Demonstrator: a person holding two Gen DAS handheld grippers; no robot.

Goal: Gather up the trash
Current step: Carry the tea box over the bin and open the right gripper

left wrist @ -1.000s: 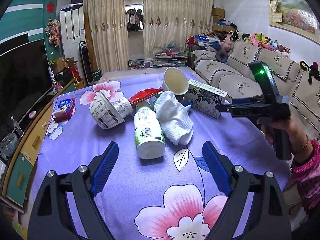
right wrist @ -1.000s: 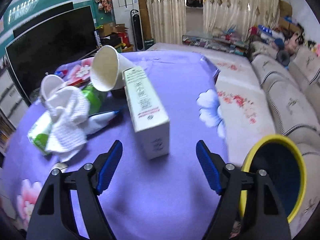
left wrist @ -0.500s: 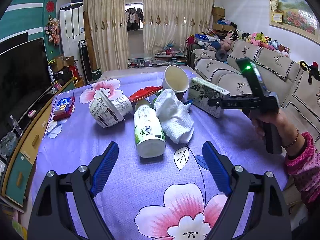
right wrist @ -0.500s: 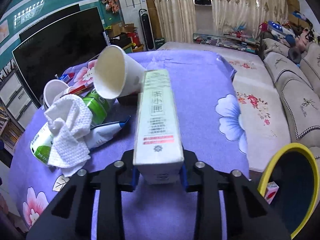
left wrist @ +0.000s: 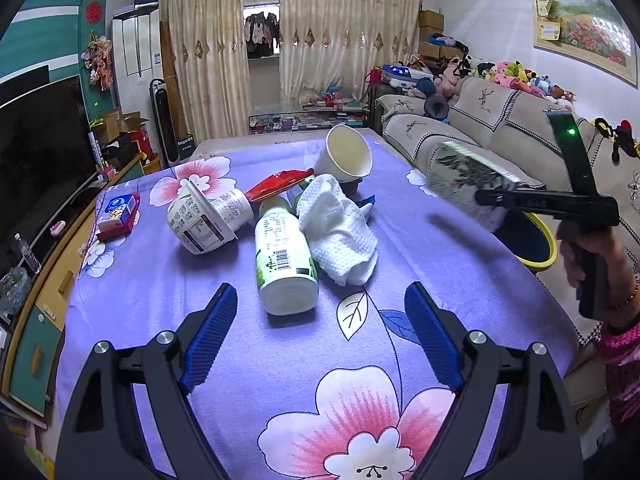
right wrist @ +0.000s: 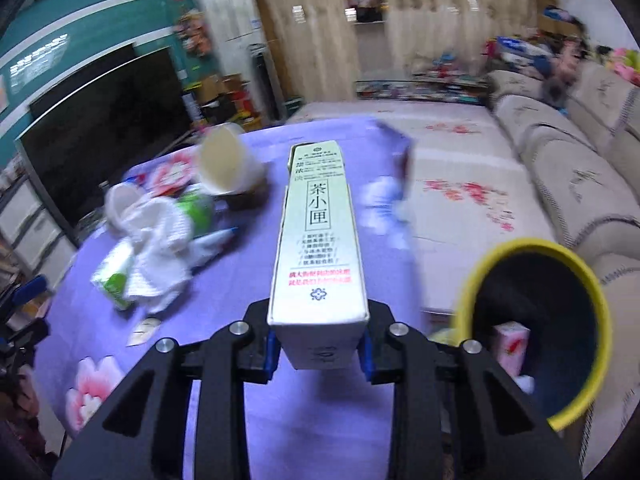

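Left wrist view. Left gripper (left wrist: 320, 332) angled down over the purple floral tablecloth (left wrist: 420, 264), jaws spread wide, blue pads (left wrist: 210, 332) clear of everything, nothing between them. Just ahead, on its side: white plastic bottle (left wrist: 284, 260) with green label, base toward the camera. Touching its right flank: crumpled white paper towel (left wrist: 340, 228). To the left: tipped yogurt tub (left wrist: 204, 216), mouth facing away. Behind: red wrapper (left wrist: 280, 184) and tipped paper cup (left wrist: 346, 158), mouth toward the camera. Far left, near the table edge: small blue-and-red carton (left wrist: 118, 214). At right, raised above the table edge: right gripper (left wrist: 494, 200), held by a hand (left wrist: 588, 252) around its grip, pink sleeve at the wrist, pinching the end of the tea box (left wrist: 468, 180). Below the box, beside the table: yellow-rimmed bin (left wrist: 540, 254).

Right wrist view (background blurred). Right gripper (right wrist: 320, 350) pointing down and forward, pads pressed against both sides of the tea box (right wrist: 318, 240) near its close end; box long, pale green, printed with characters, extending away from the camera, off the tablecloth (right wrist: 224, 280). Lower right: yellow-rimmed bin (right wrist: 596, 292), dark inside, a pink-and-white carton (right wrist: 512, 344) lying at the bottom. Left, on the table: paper towel (right wrist: 156, 248), paper cup (right wrist: 224, 164).
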